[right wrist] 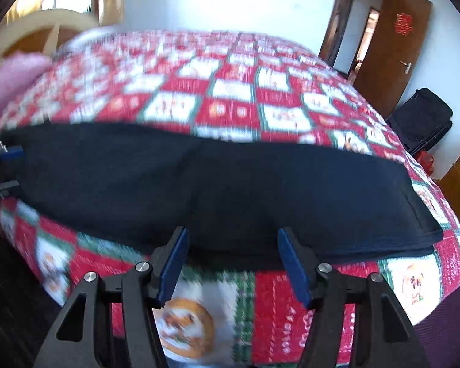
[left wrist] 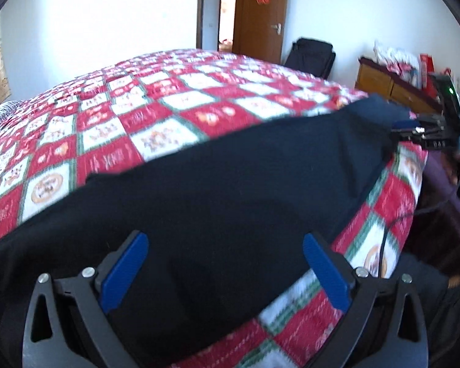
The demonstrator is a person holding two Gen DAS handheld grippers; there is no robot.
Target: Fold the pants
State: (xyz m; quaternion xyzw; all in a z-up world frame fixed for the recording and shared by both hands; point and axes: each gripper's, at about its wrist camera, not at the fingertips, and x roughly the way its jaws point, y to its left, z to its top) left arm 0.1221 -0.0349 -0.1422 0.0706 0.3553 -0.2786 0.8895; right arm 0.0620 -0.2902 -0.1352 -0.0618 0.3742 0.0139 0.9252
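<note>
black fabric pants [left wrist: 230, 184] lie flat in a long band along the near edge of a bed covered with a red, white and green checked quilt [left wrist: 156, 104]. the right wrist view shows the same pants [right wrist: 214, 184] stretched across the quilt [right wrist: 230, 92], with one end near the right corner of the bed.

left gripper [left wrist: 225, 271]: black frame with blue pads, jaws released and spread wide, positioned over the pants with no cloth between the pads. in the right wrist view this gripper [right wrist: 3, 168] appears at the left end of the pants.

right gripper [right wrist: 233, 265]: jaws released, parted at the near hem of the pants, above the quilt's hanging side. in the left wrist view this gripper [left wrist: 426, 132] sits at the far right end of the pants; its jaw state cannot be told there.

background: brown wooden door [left wrist: 260, 12], black bag [left wrist: 309, 56] against the white wall, wooden cabinet [left wrist: 380, 82].
</note>
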